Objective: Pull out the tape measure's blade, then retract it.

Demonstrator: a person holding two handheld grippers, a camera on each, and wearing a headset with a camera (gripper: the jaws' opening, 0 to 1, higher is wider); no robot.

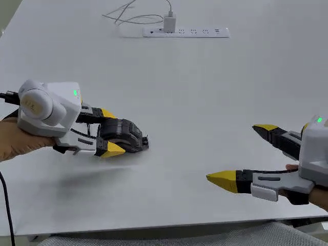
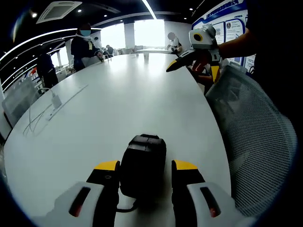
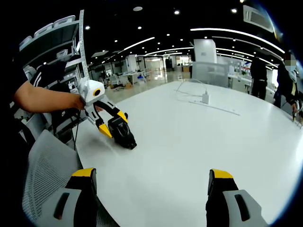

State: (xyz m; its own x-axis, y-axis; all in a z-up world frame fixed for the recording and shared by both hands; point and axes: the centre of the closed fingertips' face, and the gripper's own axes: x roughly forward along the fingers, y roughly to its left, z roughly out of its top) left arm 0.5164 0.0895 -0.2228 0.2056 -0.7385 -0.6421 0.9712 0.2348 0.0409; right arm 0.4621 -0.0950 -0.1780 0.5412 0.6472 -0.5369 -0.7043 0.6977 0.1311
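Note:
A black tape measure [image 1: 124,135] rests on the white table at the left, its blade drawn in. My left gripper [image 1: 109,131] is shut on its case, one yellow-tipped jaw on each side. Its own view shows the black case [image 2: 143,163] clamped between the two jaws. My right gripper [image 1: 243,154] hovers open over the table's front right, well apart from the tape measure, with nothing between its jaws. From the right gripper view the tape measure [image 3: 122,133] and the left gripper [image 3: 112,122] lie ahead to the left.
A white power strip [image 1: 185,32] with a plugged charger and loose cables lies at the table's far edge. A mesh chair back [image 2: 251,137] stands by the table's near edge. People stand in the room beyond the table.

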